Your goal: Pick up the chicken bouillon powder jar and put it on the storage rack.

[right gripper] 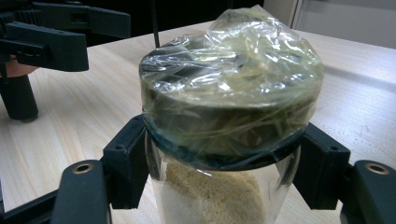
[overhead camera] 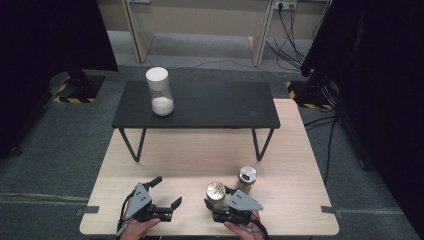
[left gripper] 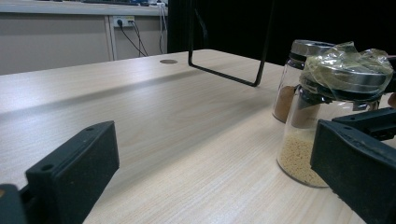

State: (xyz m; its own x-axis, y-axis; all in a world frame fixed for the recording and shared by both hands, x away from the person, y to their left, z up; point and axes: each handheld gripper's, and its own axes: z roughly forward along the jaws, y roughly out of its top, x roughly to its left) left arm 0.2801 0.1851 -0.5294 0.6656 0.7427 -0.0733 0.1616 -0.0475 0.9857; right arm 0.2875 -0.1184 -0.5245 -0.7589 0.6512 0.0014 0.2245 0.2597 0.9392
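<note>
- Clear glass jar (right gripper: pixel 219 186) of pale yellow grains, its round metal lid wrapped in crinkled plastic film (right gripper: pixel 233 79): it stands on the light wooden table (overhead camera: pixel 165 165) near the front edge, at about 5 o'clock from the table's centre.
- My right gripper (overhead camera: pixel 216 204) has the jar. In the right gripper view my two black jaws sit against the glass on either side, just under the lid, closed in on the neck. The jar reads as upright.
- My left gripper (overhead camera: pixel 168 192) rests at about 9 o'clock of the jar, near it but apart. Its jaws stand wide, with nothing between them but bare table.
- A second glass jar with a plain silver lid and brown powder (overhead camera: pixel 247 178) stands just beside the held jar, at about 1 o'clock of it. I cannot tell whether the two touch.
- A low black bench with thin metal legs (overhead camera: pixel 200 107) stands at 12 o'clock, well apart. On it, toward 11 o'clock, is a white hourglass-shaped container (overhead camera: pixel 160 91).
- Step in hand, as I judge it: the grasp is made and the lift has not begun.
- Next move: a straight upward lift, grip firm below the lid, keeping clear of the brown-powder jar. The film looks slippery, so the hold should stay on the glass.
</note>
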